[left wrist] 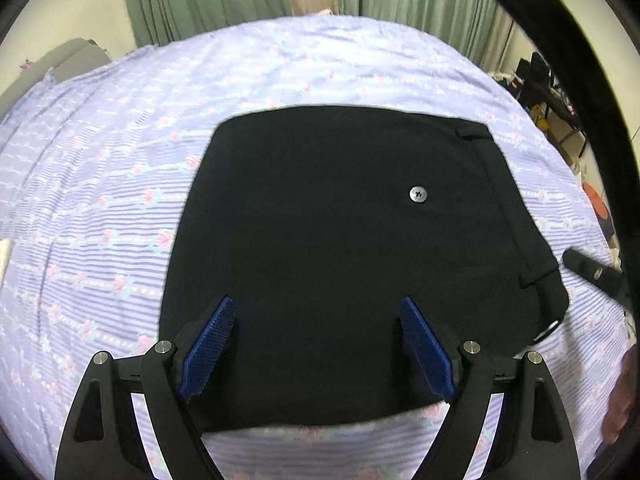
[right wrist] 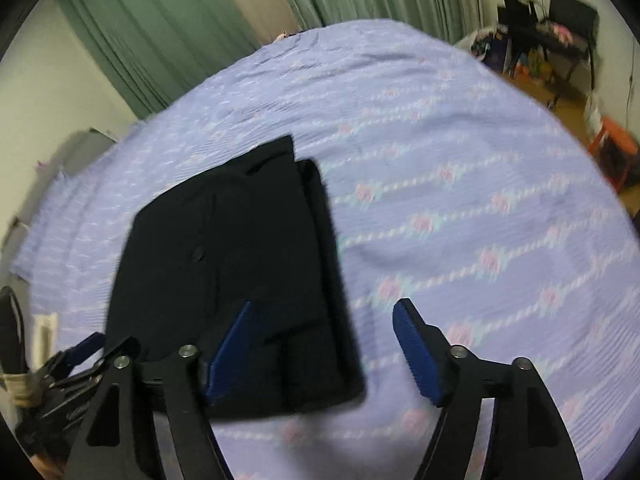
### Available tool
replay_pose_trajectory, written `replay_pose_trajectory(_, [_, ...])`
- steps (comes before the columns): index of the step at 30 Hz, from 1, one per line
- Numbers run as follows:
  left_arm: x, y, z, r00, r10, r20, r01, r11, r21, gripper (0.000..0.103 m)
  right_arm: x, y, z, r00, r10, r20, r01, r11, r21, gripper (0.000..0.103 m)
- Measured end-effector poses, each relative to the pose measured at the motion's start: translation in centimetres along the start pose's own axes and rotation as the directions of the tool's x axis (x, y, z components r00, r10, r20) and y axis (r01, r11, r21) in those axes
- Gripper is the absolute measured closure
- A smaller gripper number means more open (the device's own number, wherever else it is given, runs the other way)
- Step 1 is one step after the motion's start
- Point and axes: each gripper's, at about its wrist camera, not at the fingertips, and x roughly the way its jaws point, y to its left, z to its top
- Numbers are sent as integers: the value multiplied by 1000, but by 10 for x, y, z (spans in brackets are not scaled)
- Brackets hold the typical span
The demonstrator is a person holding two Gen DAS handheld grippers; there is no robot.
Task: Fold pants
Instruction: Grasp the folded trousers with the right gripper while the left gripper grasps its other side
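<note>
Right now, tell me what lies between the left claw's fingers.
Only the folded black pants, flat on the purple bedspread; the left claw stands open, left wrist view.

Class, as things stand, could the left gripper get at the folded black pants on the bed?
Probably yes: the left gripper is open right above the pants, with nothing between them.

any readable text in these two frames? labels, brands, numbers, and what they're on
None readable in either view.
Black folded pants: plain fabric, one silver button with no visible marking.
Purple bedspread: stripes and pink flowers only, no lettering.
Left gripper and right gripper: no print visible on fingers or blue pads.
Clutter by the far wall: too small and blurred to show any text.
</note>
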Motion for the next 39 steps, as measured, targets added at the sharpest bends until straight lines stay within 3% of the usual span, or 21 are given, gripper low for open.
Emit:
replay_pose_trajectory(6, [-17,-4,-7,999,21,27,-21,1000,1,17,24,-19,-27,987,132,-93,-112,975,192,31])
replay_pose_trajectory(13, [-17,-7,-9,999,12,34,-11,1000,-14,17,27,-22,-56,959,275,-67,-238,910,341,30])
replay_pose_trajectory(19, [-10,0,-8,998,48,49,-47,999,-15,17,61,-18,-51,945,325,-37,-286,876,388,30])
replay_pose_trajectory(23, [0,12,-10,996,84,37,-83,996,-30,17,75,-23,-42,930,366,1,-322,816,479,23])
replay_pose_trajectory(28, [7,34,-11,995,94,25,-91,991,-100,17,81,-18,-34,938,347,24,-303,781,546,21])
replay_pose_trajectory(31, [11,48,-9,996,85,27,-80,987,-139,17,64,-8,-31,925,367,103,-361,758,543,24])
replay_pose_trajectory(34, [15,67,-6,997,67,28,-61,983,-171,17,63,7,-27,942,320,97,-325,807,493,25])
replay_pose_trajectory(36, [19,79,-3,999,46,25,-40,980,-196,17,76,8,-28,958,279,66,-274,821,501,34])
replay_pose_trajectory(37, [23,86,0,1000,24,13,-20,977,-213,17,84,6,-30,966,253,52,-243,820,518,47])
replay_pose_trajectory(39, [32,97,3,1000,-23,-13,20,971,-236,17,94,3,-35,978,207,35,-192,812,551,51])
